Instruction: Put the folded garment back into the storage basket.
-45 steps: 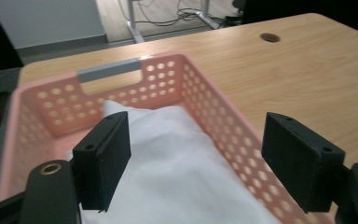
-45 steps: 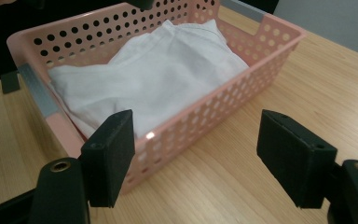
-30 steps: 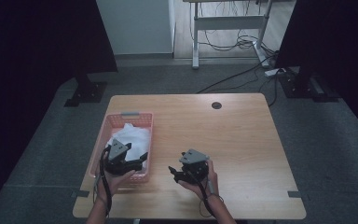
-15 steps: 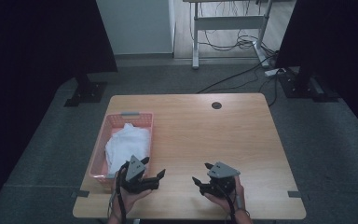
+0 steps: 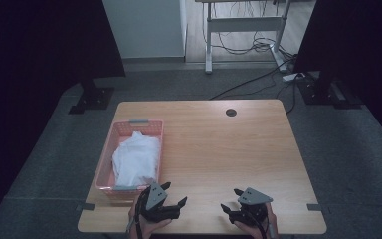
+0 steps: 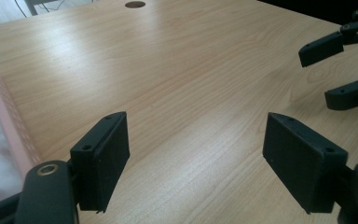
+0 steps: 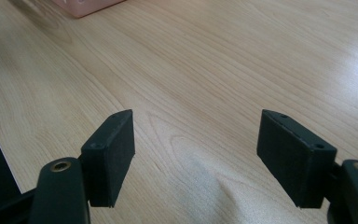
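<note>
Your left gripper (image 5: 174,195) sits with its jaws spread wide and empty over the bare wooden table (image 5: 219,149), the pink basket (image 5: 110,159) just beside it on its left and holding what looks like white cloth (image 5: 135,158), though the dim high view leaves that unsure. Your right gripper (image 5: 233,200) is likewise wide apart with nothing between its jaws, well clear of the basket.

Pink basket (image 5: 106,159) with, seemingly, white cloth (image 5: 135,158)

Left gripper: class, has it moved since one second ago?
Yes. The left gripper has pulled back from over the pink basket to the table's near edge.
</note>
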Motion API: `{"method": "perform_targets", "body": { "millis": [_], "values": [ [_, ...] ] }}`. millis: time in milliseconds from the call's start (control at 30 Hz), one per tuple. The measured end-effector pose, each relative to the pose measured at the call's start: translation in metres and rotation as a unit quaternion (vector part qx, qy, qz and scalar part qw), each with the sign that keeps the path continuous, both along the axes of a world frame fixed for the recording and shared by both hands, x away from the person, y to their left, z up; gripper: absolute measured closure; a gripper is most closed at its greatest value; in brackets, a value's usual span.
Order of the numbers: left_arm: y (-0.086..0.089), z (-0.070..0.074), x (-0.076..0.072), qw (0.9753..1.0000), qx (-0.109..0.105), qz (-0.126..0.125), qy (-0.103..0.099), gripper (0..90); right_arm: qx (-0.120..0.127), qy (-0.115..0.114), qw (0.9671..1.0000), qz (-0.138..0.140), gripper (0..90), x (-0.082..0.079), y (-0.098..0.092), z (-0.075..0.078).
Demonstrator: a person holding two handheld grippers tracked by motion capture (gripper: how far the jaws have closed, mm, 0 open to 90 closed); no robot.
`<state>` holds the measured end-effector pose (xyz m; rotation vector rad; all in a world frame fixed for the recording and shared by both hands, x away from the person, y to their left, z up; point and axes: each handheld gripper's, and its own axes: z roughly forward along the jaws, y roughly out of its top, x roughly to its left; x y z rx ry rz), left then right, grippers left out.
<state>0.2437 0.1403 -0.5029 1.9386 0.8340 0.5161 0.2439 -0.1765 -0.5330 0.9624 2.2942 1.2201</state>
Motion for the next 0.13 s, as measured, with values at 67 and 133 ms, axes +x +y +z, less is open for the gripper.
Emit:
{"method": "perform_targets", "body": {
  "millis": [67, 133],
  "values": [
    [0.0011, -0.0015, -0.0003, 1.0, -0.002, 0.001, 0.002, 22.0, 0.003, 0.001, 1.0, 0.0, 26.3, 0.0003, 0.0004, 0.0],
    [0.0028, -0.0024, -0.0003, 1.0, -0.006, 0.003, 0.005, 21.7, 0.002, 0.0, 1.0, -0.001, 24.9, 0.0005, 0.0018, -0.0001]
  ]
}}
